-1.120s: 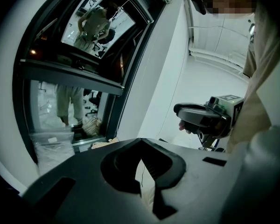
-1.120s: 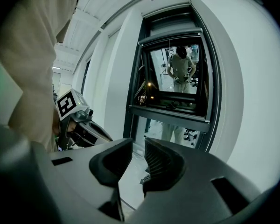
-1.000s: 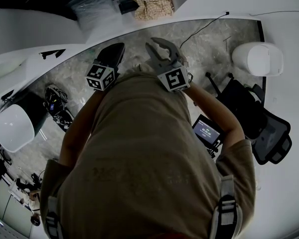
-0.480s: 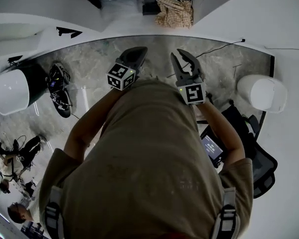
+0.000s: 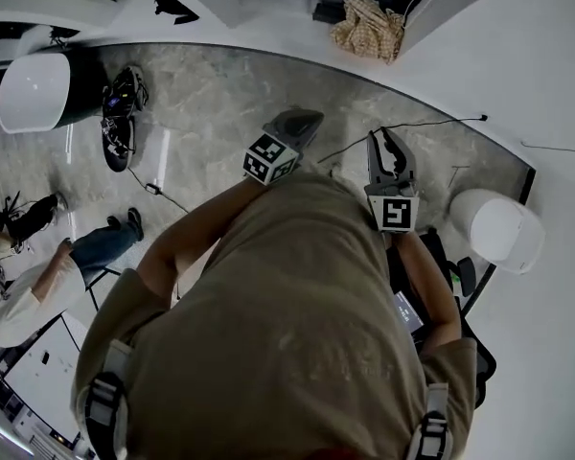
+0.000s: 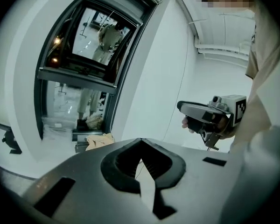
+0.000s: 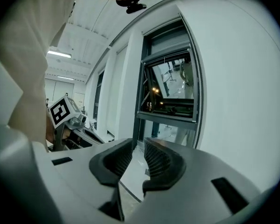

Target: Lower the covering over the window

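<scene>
The window (image 6: 93,50) is dark-framed with its upper sash tilted open, and it stands ahead in a white wall; it is also in the right gripper view (image 7: 172,92). I see no covering over its glass. My left gripper (image 5: 299,123) is held out at chest height toward the window, its jaws shut on nothing (image 6: 140,143). Beside it, my right gripper (image 5: 388,149) points the same way with a narrow gap between its ribbed pads (image 7: 158,160) and nothing in that gap. Neither gripper touches the window.
A beige checked cloth (image 5: 369,22) and a clear plastic bag (image 6: 56,127) lie at the window's foot. A cable (image 5: 412,127) runs across the marble floor. White rounded objects (image 5: 498,228) (image 5: 34,89) stand on both sides, an office chair (image 5: 465,281) is behind at right, and people (image 5: 38,276) are at left.
Both grippers have moved sideways together and the head view has swung, so the cloth and window have slid rightward in the picture. Neither gripper's jaws have changed.
</scene>
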### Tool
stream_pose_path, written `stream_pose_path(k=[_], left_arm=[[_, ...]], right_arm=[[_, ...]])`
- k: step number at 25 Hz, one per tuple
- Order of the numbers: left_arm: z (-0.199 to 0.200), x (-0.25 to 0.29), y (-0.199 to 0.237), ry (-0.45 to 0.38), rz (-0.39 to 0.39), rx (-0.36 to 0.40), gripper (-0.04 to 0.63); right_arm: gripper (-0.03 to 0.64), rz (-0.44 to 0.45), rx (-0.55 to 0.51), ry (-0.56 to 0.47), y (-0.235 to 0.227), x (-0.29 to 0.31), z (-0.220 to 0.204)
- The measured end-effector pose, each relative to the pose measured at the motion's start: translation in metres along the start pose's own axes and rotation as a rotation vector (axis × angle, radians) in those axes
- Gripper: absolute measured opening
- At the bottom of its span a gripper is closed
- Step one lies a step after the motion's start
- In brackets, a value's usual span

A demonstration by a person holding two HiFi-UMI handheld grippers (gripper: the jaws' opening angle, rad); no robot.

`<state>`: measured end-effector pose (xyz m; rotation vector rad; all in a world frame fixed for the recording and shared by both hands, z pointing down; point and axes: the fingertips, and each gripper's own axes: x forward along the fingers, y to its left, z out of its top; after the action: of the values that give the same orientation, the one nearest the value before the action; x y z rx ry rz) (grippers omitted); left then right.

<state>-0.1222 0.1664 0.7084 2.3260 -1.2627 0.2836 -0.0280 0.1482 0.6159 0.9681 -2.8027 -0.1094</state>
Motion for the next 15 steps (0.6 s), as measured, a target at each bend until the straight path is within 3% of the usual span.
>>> stream_pose_path(k=[5, 7, 15], left_arm=[[-0.038, -0.024, -0.043, -0.019, 0.078, -0.042, 0.015], [-0.046, -0.031, -0.052, -0.029, 0.109, -0.058, 0.015], [-0.053, -0.056, -0.069, -0.056, 0.164, -0.079, 0.015]], right_arm=[[0.079, 0.072, -0.011, 0.017, 0.022, -0.052, -0.017], [0.037, 0.105, -0.038, 0.046, 0.028, -0.064, -0.028], [0.031, 0.151, -0.01, 0.016, 0.047, -0.082, -0.019]])
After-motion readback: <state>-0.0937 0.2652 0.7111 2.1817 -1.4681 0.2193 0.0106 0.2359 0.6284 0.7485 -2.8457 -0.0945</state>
